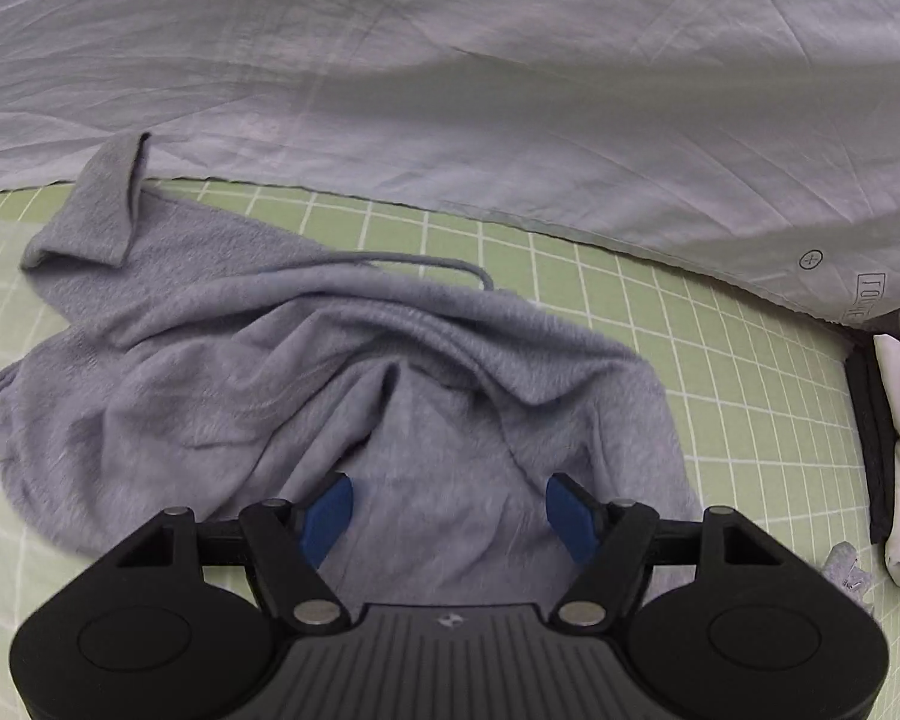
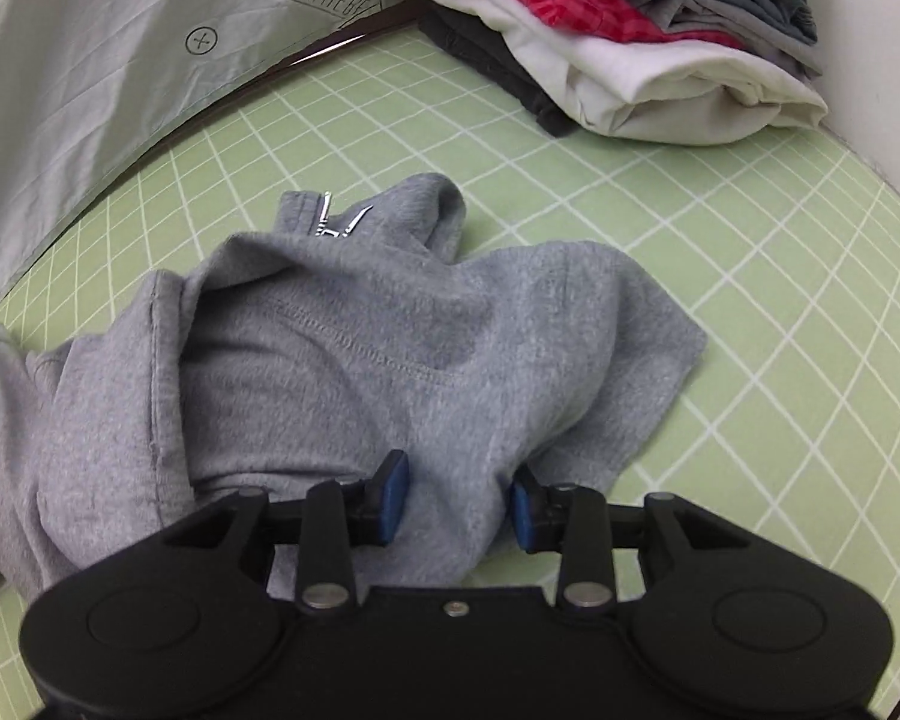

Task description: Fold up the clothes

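Currently | crumpled grey fleece zip sweatshirt (image 1: 330,372) lies bunched on green gridded worktop (image 2: 750,312) | left gripper (image 1: 448,507) fingers spread over cloth | right gripper (image 2: 457,498) fingers straddle a fold, partly closed | flattening judged in hand; folded garment stack (image 2: 630,54) is kept near

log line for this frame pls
task: fold clothes | left gripper: open over grey hoodie | right gripper: open, straddling hoodie fold | folded stack: far right
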{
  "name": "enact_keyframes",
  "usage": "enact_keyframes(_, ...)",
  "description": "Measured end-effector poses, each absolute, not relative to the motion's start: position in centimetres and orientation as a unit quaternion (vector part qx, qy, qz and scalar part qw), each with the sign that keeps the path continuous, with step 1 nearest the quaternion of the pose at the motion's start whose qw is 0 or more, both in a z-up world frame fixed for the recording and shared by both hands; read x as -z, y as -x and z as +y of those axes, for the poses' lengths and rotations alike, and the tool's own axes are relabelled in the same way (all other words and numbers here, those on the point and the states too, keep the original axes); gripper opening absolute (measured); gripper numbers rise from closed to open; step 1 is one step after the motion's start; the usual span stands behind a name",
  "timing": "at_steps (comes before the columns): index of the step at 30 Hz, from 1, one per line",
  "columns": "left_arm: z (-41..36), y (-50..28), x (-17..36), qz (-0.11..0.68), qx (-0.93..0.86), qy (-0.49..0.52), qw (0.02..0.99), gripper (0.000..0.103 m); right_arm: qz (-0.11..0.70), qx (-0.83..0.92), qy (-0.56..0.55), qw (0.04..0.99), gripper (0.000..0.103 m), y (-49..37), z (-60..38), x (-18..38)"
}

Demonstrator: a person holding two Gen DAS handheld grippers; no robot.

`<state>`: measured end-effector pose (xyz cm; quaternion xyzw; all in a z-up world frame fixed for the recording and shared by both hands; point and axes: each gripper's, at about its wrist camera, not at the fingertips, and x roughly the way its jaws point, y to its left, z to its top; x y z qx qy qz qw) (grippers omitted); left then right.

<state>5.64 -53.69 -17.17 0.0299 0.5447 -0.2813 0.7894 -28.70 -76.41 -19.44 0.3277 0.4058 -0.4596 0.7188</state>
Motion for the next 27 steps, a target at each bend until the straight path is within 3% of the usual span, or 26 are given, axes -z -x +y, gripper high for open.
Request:
enact_keyframes(8, -44.7, 0.6, 17.0, 0.582, 0.223, -0.01, 0.782, 0.072, 0.433, 0.366, -0.34, 0.75, 0.037, 28.0, -71.1, 19.1)
enact_keyframes(12, -42.9, 3.7, 17.8, 0.603, 0.212, -0.005, 0.769, 0.072, 0.43, 0.339, -0.354, 0.758, 0.043, 28.4, -70.4, 18.7)
enact_keyframes(14, -42.9, 5.3, 18.1, 0.609, 0.213, -0.006, 0.764, 0.072, 0.417, 0.337, -0.354, 0.766, 0.047, 29.2, -70.7, 18.0)
enact_keyframes(16, -43.1, 6.7, 18.5, 0.612, 0.214, -0.006, 0.761, 0.072, 0.397, 0.34, -0.345, 0.78, 0.058, 30.2, -71.4, 16.9)
enact_keyframes(19, -44.1, 8.3, 19.3, 0.618, 0.213, -0.004, 0.757, 0.072, 0.366, 0.345, -0.331, 0.799, 0.061, 31.8, -72.5, 15.3)
enact_keyframes(22, -45.8, 9.0, 19.5, 0.6, 0.214, -0.015, 0.771, 0.078, 0.336, 0.361, -0.317, 0.81, 0.071, 33.4, -74.7, 13.9)
enact_keyframes(27, -49.0, 8.2, 19.5, 0.571, 0.217, -0.03, 0.791, 0.079, 0.33, 0.381, -0.32, 0.802, 0.073, 34.4, -78.7, 14.7)
